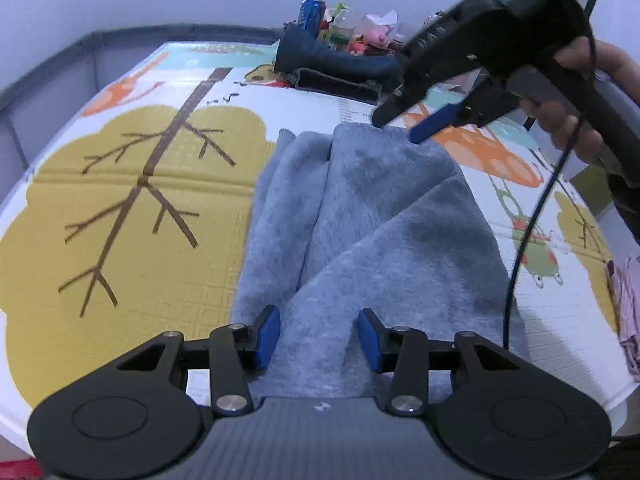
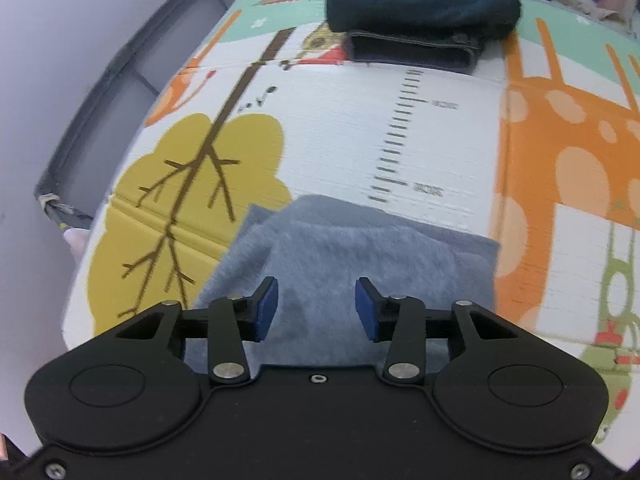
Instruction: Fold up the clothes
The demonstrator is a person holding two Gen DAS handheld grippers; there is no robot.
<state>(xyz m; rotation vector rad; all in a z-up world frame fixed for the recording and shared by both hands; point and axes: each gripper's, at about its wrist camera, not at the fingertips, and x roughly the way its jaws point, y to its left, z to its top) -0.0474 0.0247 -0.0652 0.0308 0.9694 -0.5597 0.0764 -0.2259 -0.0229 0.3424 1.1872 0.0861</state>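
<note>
A grey fleece garment (image 1: 376, 216) lies partly folded on the colourful play mat (image 1: 120, 184), with overlapping layers running away from me. My left gripper (image 1: 319, 338) hangs over the garment's near end, its blue pads apart and the fabric showing in the gap below them. My right gripper (image 1: 402, 124), held by a person's hand (image 1: 576, 120), hovers at the far edge of the garment. In the right wrist view the right gripper (image 2: 316, 308) stands open above the grey garment (image 2: 360, 248), with no fabric pinched between its pads.
Folded dark blue clothes (image 1: 336, 68) (image 2: 420, 8) are stacked at the mat's far side, in front of cans, bottles and toys (image 1: 344, 28). A pink cloth (image 1: 628, 312) lies at the right edge. A black cable (image 1: 532, 232) hangs from the right gripper. A grey border (image 2: 120, 64) runs along the left.
</note>
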